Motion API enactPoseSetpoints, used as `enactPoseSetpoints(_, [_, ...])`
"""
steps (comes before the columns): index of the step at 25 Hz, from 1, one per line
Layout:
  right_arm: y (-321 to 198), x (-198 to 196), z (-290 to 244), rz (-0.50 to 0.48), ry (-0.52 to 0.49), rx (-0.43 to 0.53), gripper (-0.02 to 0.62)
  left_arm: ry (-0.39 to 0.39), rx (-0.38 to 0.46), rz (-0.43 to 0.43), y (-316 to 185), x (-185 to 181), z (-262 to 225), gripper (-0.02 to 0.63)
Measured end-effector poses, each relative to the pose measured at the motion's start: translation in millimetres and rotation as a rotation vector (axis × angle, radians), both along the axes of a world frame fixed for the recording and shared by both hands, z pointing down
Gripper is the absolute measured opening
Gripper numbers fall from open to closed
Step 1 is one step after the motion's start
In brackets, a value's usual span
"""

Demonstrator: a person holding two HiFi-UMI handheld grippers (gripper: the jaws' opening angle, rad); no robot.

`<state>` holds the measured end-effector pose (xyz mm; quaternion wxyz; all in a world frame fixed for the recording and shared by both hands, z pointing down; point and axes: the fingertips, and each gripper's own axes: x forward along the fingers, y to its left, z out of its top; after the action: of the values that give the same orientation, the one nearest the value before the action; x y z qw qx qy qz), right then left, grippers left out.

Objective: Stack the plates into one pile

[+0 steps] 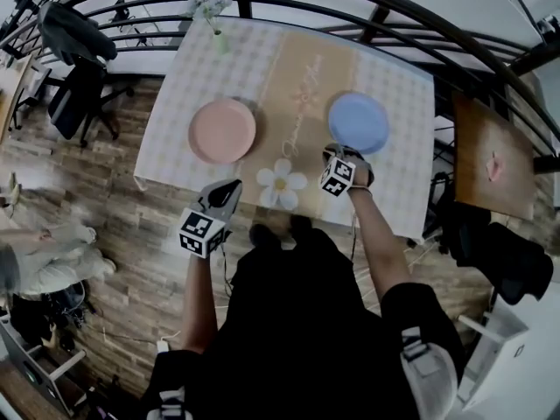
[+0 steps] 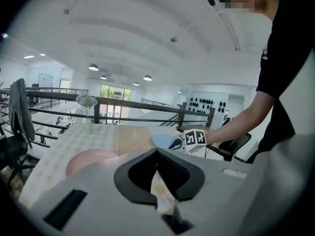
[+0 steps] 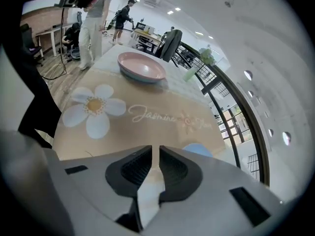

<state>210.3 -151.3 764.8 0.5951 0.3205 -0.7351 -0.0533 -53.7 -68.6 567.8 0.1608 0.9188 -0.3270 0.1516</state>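
pink plate beside runner lettered "jasmine".

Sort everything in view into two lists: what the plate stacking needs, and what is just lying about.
For the job:
pink plate
blue plate
left gripper and right gripper, both empty

Just lying about:
vase of flowers
flower-print tablecloth
office chair draped with a jacket
wooden side table

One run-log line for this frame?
plates: pink plate, blue plate apart, unstacked | left gripper: shut, empty, at table edge | right gripper: shut, empty, by blue plate
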Motion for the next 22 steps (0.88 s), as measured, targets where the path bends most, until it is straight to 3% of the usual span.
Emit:
enactPoseSetpoints(11, [13.3,81.7,16.0,0.036,0.020,-0.028,0.046,-0.010,0.002,-0.004,-1.8,53.4,2.3,0.002])
enactPoseSetpoints(22, [19.6,122.4,43.0,-0.011,0.015,-0.092,0.058,-0.027,-0.018,-0.042,5.8,92.8,7.5,0.002])
